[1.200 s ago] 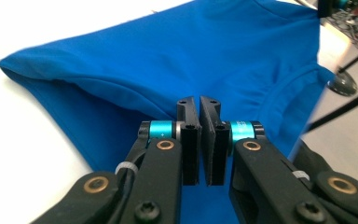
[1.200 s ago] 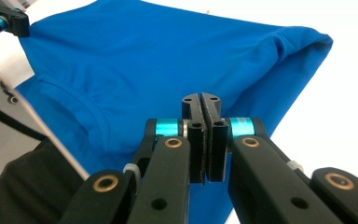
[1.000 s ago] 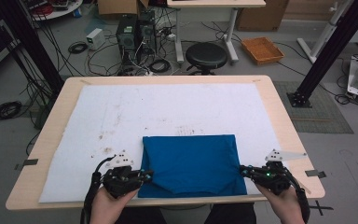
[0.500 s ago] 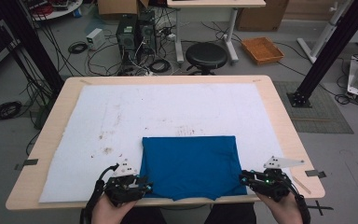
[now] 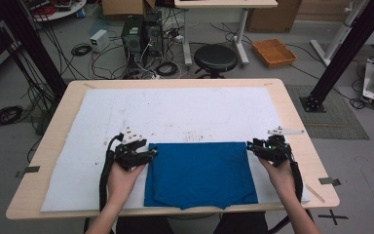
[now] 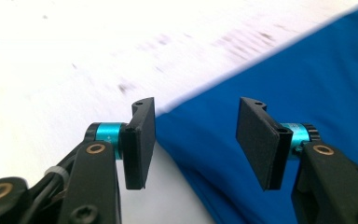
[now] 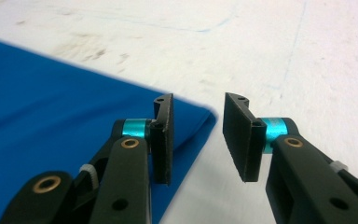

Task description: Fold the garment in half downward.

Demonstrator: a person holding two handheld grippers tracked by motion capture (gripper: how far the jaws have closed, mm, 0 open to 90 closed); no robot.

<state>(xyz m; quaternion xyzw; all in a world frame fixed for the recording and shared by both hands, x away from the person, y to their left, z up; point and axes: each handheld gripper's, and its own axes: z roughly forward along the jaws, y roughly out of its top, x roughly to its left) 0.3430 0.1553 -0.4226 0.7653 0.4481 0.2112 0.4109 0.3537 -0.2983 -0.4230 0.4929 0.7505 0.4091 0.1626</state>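
Note:
A folded blue cloth (image 5: 199, 173) lies flat on the white mat (image 5: 175, 112), near the table's front edge. My left gripper (image 5: 149, 154) sits at the cloth's far left corner. Its jaws have just been opening and stand open, with the blue cloth's edge (image 6: 307, 93) lying loose under the gap of the left gripper (image 6: 196, 140). My right gripper (image 5: 251, 146) sits at the far right corner, its jaws also just opening. The right gripper (image 7: 198, 137) is open above the rounded corner of the cloth (image 7: 51, 102), with no pad pressing on it.
The wooden table (image 5: 292, 117) shows around the mat, which has faint dark marks (image 5: 192, 135) just beyond the cloth. On the floor behind the table are a black stool (image 5: 215, 57), an orange tray (image 5: 274, 51) and tangled cables (image 5: 146, 63).
Both hands have moved from the cloth's near corners up to its far corners. Both pairs of jaws, shut a second ago, have opened. The cloth lies where it was.

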